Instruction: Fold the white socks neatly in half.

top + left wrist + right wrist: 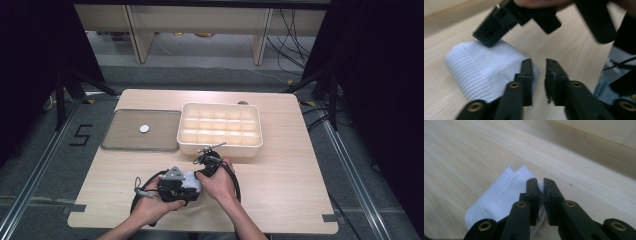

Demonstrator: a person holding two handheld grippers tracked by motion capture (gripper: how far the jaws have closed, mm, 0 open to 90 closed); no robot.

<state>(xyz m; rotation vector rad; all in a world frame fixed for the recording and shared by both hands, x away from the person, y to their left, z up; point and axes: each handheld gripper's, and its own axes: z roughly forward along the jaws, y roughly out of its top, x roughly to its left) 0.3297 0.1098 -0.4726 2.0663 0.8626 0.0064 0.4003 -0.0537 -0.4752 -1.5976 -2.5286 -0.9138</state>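
A white ribbed cloth, folded, lies on the wooden table near its front edge, between the two hands. My right gripper is shut on a thin edge of the cloth, which shows white between the jaw tips. In the high view the right gripper reaches the cloth from the right. My left gripper stands slightly open, with bare wood in the gap, its left jaw over the near corner of the cloth. The left gripper sits at the cloth's left side.
A cream box with several compartments stands behind the hands at mid-table. Left of it lies a flat grey tray with a small white disc on it. A black cable loops by the right wrist.
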